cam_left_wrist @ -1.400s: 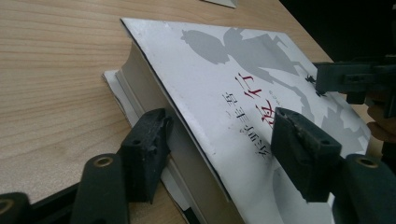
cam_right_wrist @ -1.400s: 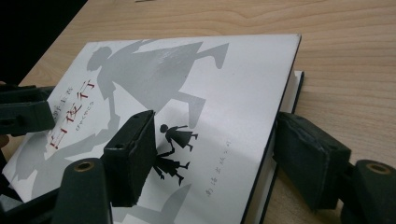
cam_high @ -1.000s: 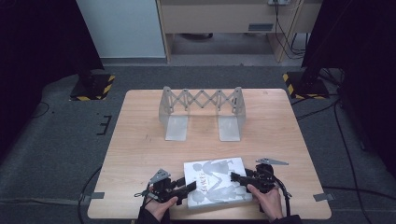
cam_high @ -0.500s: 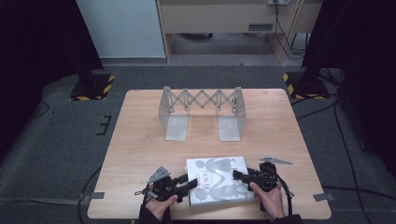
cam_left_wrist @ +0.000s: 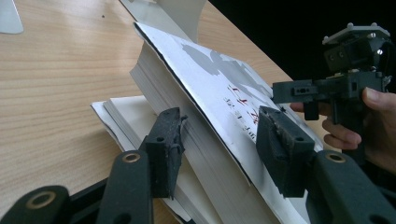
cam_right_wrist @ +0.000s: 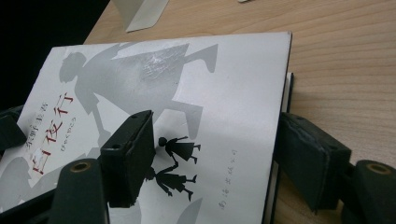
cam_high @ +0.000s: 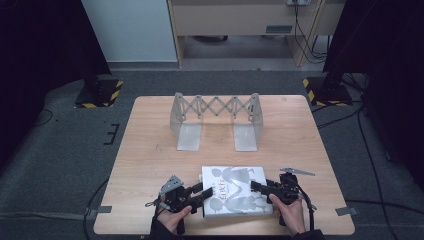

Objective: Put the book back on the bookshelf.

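Observation:
A thick book with a white and grey cover lies near the table's front edge. In the left gripper view the book has its cover and a thick block of pages tilted up off the lower pages. My left gripper is shut on that block, one pad on the page edges and one on the cover. From the left the left gripper meets the book. My right gripper is at the book's right side. The right gripper stands open, one jaw over the cover, the other beside the book's edge.
An expandable metal book rack stands at the far middle of the wooden table, with bare wood between it and the book. A person's hands hold both grippers at the front edge. The right gripper appears beyond the book in the left gripper view.
The left gripper has edged a little forward and to the right, closer in on the book. The right gripper and the book have hardly moved.

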The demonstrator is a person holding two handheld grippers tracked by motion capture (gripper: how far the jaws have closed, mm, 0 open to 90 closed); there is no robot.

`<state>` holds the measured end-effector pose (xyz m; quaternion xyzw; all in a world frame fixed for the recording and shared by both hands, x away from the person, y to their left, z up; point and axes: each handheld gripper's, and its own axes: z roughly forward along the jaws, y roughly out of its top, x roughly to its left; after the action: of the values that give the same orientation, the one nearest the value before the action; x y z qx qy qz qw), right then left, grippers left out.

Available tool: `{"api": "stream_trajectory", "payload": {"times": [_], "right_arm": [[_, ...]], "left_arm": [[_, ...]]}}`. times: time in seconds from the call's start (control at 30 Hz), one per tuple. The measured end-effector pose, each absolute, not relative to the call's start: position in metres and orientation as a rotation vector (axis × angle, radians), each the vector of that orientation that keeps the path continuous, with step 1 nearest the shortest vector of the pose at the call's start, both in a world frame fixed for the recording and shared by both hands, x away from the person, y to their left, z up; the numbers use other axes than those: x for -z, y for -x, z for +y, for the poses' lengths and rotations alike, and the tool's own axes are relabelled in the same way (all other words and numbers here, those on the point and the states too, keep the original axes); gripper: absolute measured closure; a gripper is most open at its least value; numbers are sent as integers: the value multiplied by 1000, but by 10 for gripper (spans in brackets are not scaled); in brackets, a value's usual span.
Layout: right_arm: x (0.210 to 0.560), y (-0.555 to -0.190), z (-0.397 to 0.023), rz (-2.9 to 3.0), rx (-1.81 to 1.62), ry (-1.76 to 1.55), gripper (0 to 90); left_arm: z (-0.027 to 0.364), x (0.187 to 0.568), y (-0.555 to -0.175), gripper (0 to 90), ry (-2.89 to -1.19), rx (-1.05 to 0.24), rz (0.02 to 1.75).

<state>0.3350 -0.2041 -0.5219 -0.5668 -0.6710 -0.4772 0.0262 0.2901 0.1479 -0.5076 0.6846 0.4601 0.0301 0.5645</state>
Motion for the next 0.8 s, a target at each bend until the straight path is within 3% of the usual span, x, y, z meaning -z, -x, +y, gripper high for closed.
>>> {"api": "stream_trajectory", "payload": {"times": [0.8], "right_arm": [[516,-341,-204,-2061,1492,1773,214]], "left_arm": [[141,493,-296,530,-1569,-102,1038]]}}
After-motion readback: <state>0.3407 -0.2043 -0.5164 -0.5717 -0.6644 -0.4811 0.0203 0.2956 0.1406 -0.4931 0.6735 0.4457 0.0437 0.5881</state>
